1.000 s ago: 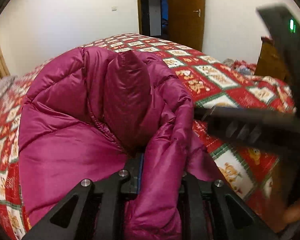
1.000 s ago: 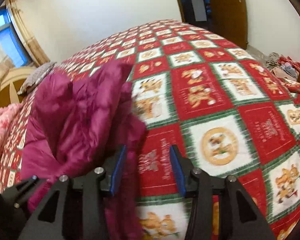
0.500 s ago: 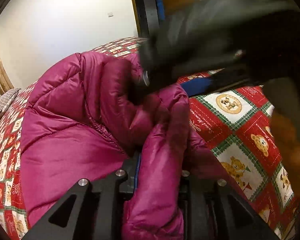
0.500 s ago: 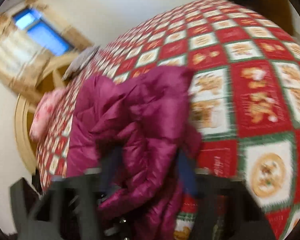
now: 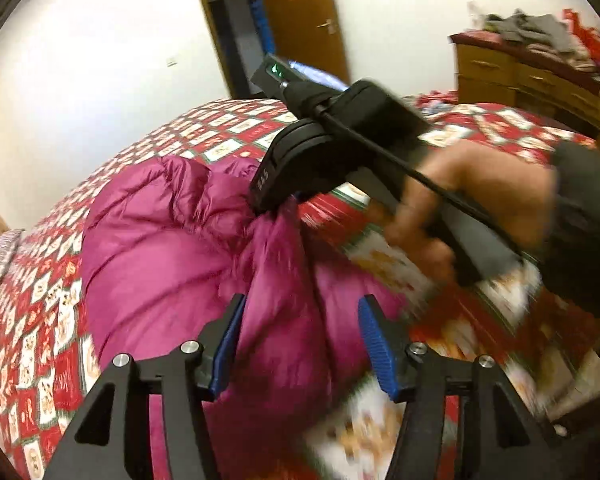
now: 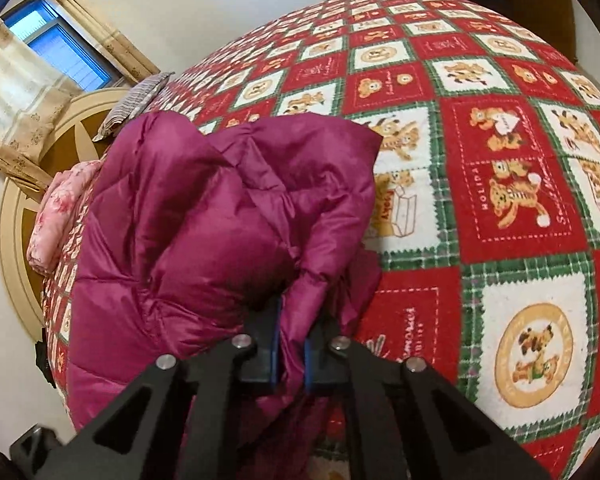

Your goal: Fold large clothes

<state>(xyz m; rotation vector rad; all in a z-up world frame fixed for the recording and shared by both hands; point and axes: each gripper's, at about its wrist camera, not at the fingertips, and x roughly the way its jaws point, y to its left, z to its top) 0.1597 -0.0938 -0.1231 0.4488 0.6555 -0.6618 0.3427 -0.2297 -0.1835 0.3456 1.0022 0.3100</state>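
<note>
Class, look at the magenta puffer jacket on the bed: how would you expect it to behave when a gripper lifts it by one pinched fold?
The jacket looks floppy: it bunches around the right gripper pinching it. Its puffy quilting suggests it is light for its bulk. The shiny fabric may slip, so a small pinch could slide out.

My left camera sits low over the bed [image 5: 228, 128], close behind my fingers, facing the door [image 5: 300, 12]. My right camera looks toward the window [image 6: 60, 48]. Both share the magenta jacket [image 5: 160, 248] and quilt.
</note>
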